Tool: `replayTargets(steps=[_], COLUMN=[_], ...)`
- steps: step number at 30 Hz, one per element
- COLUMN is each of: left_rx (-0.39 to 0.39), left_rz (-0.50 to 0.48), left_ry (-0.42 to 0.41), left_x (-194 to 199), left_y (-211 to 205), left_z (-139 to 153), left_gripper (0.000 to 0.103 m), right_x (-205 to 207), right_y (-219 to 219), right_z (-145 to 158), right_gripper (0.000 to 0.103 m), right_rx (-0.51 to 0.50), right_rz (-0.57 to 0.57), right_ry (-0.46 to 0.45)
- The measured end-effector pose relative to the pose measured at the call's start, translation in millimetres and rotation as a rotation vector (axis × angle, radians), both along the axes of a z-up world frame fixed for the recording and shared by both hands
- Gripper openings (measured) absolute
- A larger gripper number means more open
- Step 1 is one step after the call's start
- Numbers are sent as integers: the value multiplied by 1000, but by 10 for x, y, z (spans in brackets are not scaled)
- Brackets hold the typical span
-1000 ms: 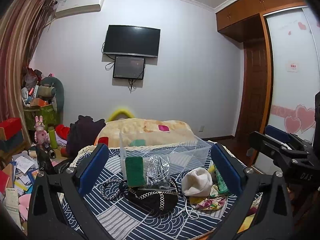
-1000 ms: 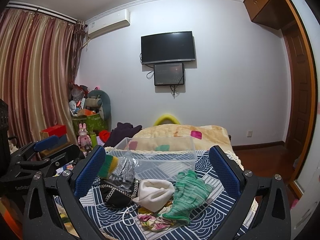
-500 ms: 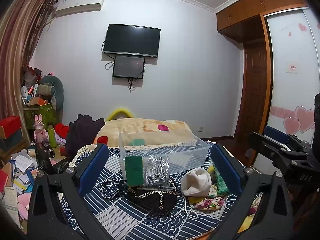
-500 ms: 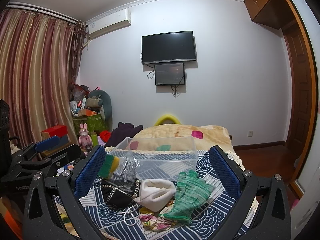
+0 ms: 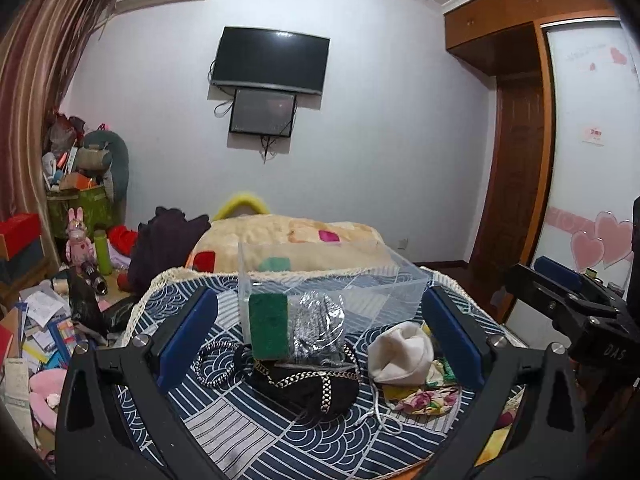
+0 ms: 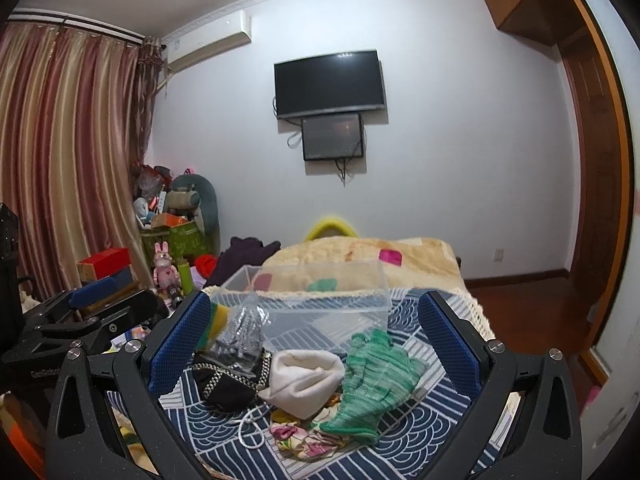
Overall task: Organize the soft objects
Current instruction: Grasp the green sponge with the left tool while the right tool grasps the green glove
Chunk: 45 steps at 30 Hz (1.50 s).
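Note:
A clear plastic box point(image 5: 336, 292) point(image 6: 320, 304) stands on a blue patterned cloth point(image 5: 240, 432) point(image 6: 408, 440). In front of it lie a green sponge point(image 5: 269, 326), a shiny silver bag point(image 5: 318, 330) point(image 6: 240, 334), a black chain-trimmed bag point(image 5: 308, 386) point(image 6: 226, 382), a white knit hat point(image 5: 400, 354) point(image 6: 306, 378), green gloves point(image 6: 376, 378) and a floral cloth point(image 5: 420, 398) point(image 6: 304, 438). My left gripper point(image 5: 320, 340) hovers open before the pile with nothing in it. My right gripper point(image 6: 314, 344) is open too, empty, above the hat and gloves.
A beige blanket point(image 5: 288, 240) covers the bed behind the box. Clutter of papers and toys point(image 5: 36, 320) lies on the floor at the left, with curtains point(image 6: 60, 160) beyond. A wooden door point(image 5: 516, 184) and wardrobe stand at the right.
Both grippers have barely shifted; the views sit slightly differently, and nothing on the cloth has moved.

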<state>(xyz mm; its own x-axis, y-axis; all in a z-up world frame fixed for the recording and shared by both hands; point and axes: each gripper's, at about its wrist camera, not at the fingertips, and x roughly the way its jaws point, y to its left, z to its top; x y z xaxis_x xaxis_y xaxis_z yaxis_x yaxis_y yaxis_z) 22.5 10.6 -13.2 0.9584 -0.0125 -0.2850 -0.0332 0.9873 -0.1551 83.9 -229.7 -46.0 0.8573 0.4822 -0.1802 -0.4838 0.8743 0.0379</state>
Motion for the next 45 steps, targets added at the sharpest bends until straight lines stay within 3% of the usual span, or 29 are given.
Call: replayTargets(steps=[5,19,27,29,33,45], left_rx=[-15,-57,-90,-88,-102,-119], left_rz=[-3,62,68,65,42,59], left_ry=[42,170,222,237,273,226], left_x=[126,642,843,877,935,776], left_y=[72,309,371,377,404,484], left_z=[-91,-429,-601,-647,-730,-639], left_gripper=[88,69,63,55,36,35], right_x=[116,459,673,708,749,726], right_y=[-19,-171,-204,-191,-166,-177], right_z=[-87,-363,-525,-570,-631,-562], right_gripper=[95,65,57,57,46,19], right_rx=[-17,-21,-26,-37,-54,-58], right_rz=[-19,-46,-69,-72,-70,-91], right_ry=[60,256,373,394,418,379])
